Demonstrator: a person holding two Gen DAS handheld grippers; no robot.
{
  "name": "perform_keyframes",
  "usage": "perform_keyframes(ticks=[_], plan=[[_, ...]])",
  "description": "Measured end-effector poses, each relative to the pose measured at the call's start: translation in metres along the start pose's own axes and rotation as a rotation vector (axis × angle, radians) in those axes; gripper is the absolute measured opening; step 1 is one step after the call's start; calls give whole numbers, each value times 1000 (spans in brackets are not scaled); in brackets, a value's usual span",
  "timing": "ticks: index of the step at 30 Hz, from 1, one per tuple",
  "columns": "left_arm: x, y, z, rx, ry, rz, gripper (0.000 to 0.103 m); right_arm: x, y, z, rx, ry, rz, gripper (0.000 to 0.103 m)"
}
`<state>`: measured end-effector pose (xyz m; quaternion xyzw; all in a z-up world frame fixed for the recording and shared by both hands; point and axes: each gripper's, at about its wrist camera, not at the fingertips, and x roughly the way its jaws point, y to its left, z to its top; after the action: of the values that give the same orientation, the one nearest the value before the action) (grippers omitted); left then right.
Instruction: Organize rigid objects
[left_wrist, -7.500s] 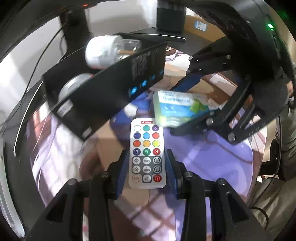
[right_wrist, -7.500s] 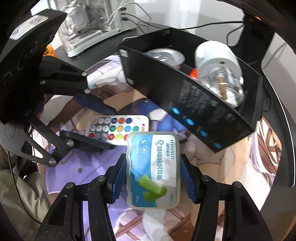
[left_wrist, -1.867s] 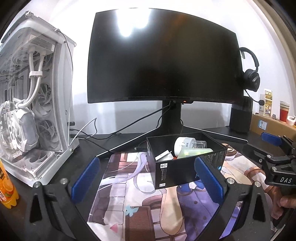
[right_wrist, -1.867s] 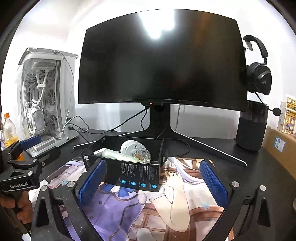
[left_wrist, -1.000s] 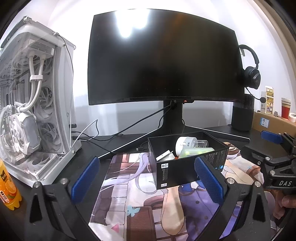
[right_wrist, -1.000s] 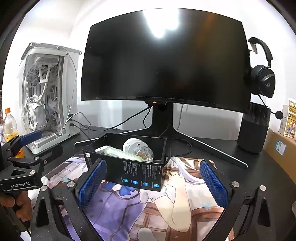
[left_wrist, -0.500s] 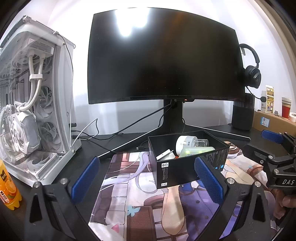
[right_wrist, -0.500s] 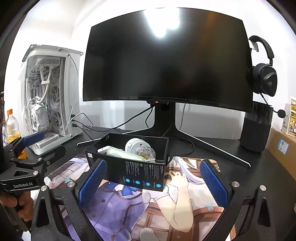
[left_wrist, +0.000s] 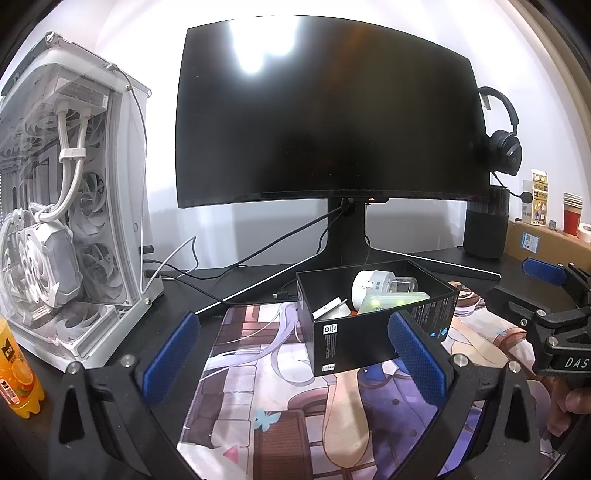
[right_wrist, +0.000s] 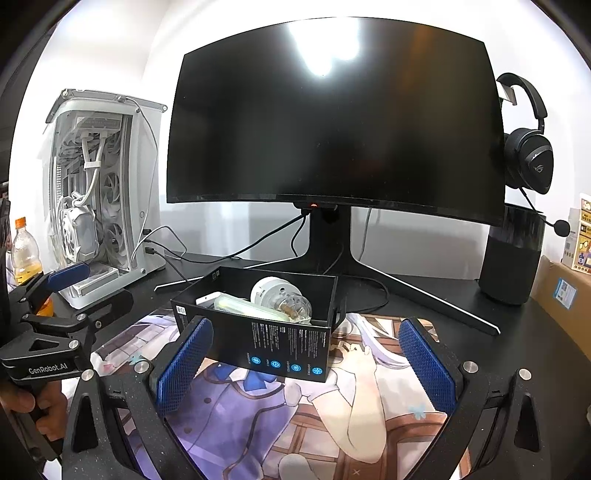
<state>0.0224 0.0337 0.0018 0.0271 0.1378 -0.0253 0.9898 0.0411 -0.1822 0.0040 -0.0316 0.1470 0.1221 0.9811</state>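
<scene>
Left gripper (left_wrist: 295, 358) fingers (left_wrist: 171, 356) are spread wide and hold nothing. The right gripper (right_wrist: 304, 363) matches. The box (left_wrist: 369, 314) sits just beyond both pairs' tips, untouched.

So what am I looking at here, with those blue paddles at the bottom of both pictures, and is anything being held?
No robot: a person holds a pair of hand-held tongs in each hand, each with a fisheye camera looking out along its two blue pads. One picture is from the left tongs, the other from the right tongs; each also shows the other pair at its edge. Both are wide open and hold nothing. On the printed desk mat stands an open black box holding a white round gadget, a pale green case and something flat and white. Behind are a monitor, a white PC case and a headset.
</scene>
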Motion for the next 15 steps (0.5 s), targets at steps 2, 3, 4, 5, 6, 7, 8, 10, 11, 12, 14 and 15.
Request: perform_keyframes(ticks=[2,3,4,5,6,7,8,10,11,12,14,15], plan=[[0,0,0,0,0,1,103,0,0,0,-1,-1,0,102],[0,0,0,0,1,1,103,0,0,0,-2,-2,0,102],[0,0,0,0,1,2,103,0,0,0,-2,-1,0,102],[0,0,0,0,1,4,103,0,0,0,-1,0,0,102],[1,0,0,-1,1,4,103,0,0,0,0,-1,0,102],[1,1,0,-1,2,3,103,0,0,0,0,-1,0,102],[1,0,0,-1,2,4,103,0,0,0,0,-1,0,102],[2,1,0,1,6,2,103,0,0,0,-2,0,0,102],[2,1,0,1,6,3,103,0,0,0,-2,-1,0,102],[1,1,0,1,5,3,103,0,0,0,-2,-1,-1,102],[2,1,1,1,5,3,103,0,0,0,-1,0,0,102],[2,1,0,1,6,3,103,0,0,0,-1,0,0,102]])
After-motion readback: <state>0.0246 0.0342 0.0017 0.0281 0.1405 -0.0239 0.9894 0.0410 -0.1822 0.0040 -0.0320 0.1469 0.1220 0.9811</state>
